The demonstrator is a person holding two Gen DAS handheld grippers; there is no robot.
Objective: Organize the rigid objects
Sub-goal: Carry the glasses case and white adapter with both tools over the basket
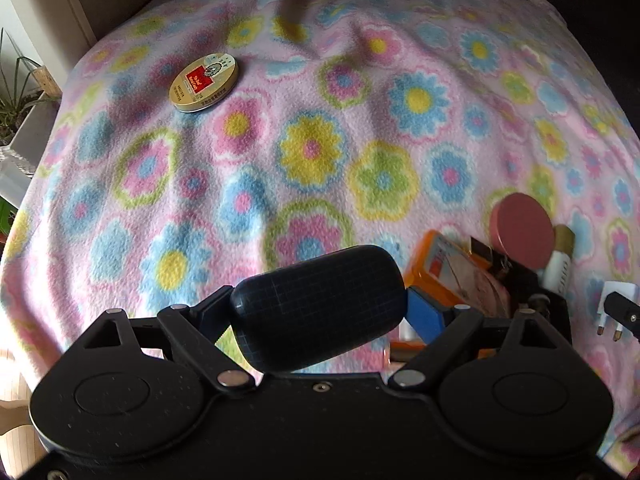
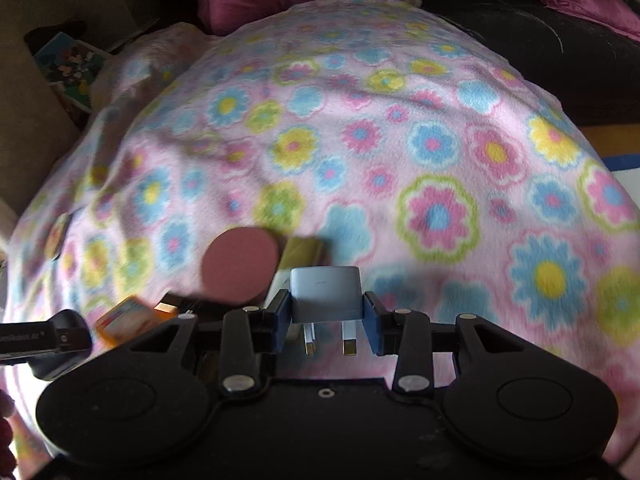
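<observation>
Two items are held at this moment, one per tool. Taking the pink round lid (image 1: 522, 230) as landmark: far to its left and further up the blanket (image 1: 320, 152), a gold oval tin (image 1: 205, 82) lies alone, well apart from everything else. Nearer, to the lid's lower left, the left gripper (image 1: 320, 308) is pinched on a dark rounded case (image 1: 318, 306), which sits tilted between the blue pads. Just left of the lid an orange box (image 1: 440, 268) lies among a cluster, and a white-and-gold tube (image 1: 560, 260) touches the lid's right side. In the right wrist view, the right gripper (image 2: 326, 312) is pressed onto a white plug adapter (image 2: 325, 294), pins toward the camera, just right of and below the lid (image 2: 240, 266).

Judgement: the step in hand appears to be gathering items at the cluster. The case should be lowered level before the pads are spread, since soft fleece may let it roll. The adapter is best set flat beside the tube, not on it.

Open room: broad bare blanket lies above and to the right of the lid. The blanket's edge drops away beyond the tin, so placements should be kept inward.
</observation>
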